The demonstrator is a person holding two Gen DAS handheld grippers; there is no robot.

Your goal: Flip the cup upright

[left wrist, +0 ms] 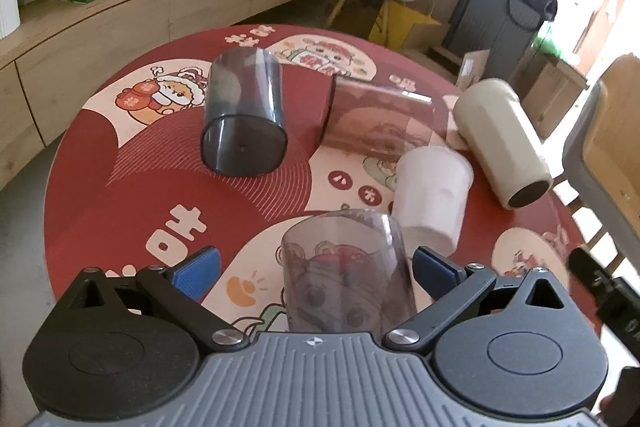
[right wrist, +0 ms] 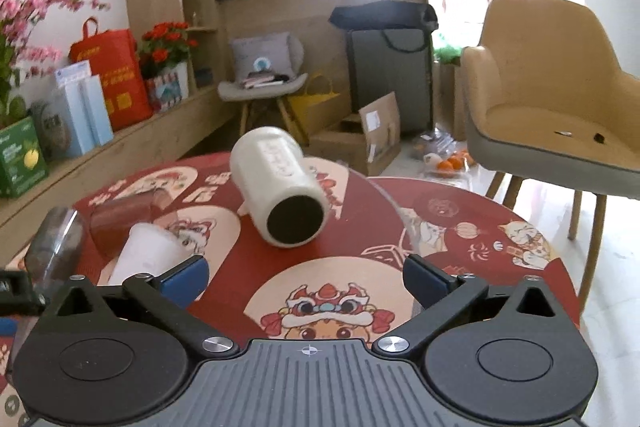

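Clear cup (left wrist: pixel 346 271) stands between the spread left claw (left wrist: pixel 316 267) tips.

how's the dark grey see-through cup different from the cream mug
The dark grey see-through cup is tinted and transparent, with no handle showing; the cream mug is opaque, with a handle on its side. The grey cup lies far left, the mug far right. Both lie on their sides on the table.

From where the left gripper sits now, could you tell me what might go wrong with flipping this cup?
1. The clear cup sits between the open left gripper fingers nearer the right one, so closing may shove it sideways.
2. The white cup lies right behind it and could be knocked.
3. The cream mug lies on its side near the table edge and may roll.
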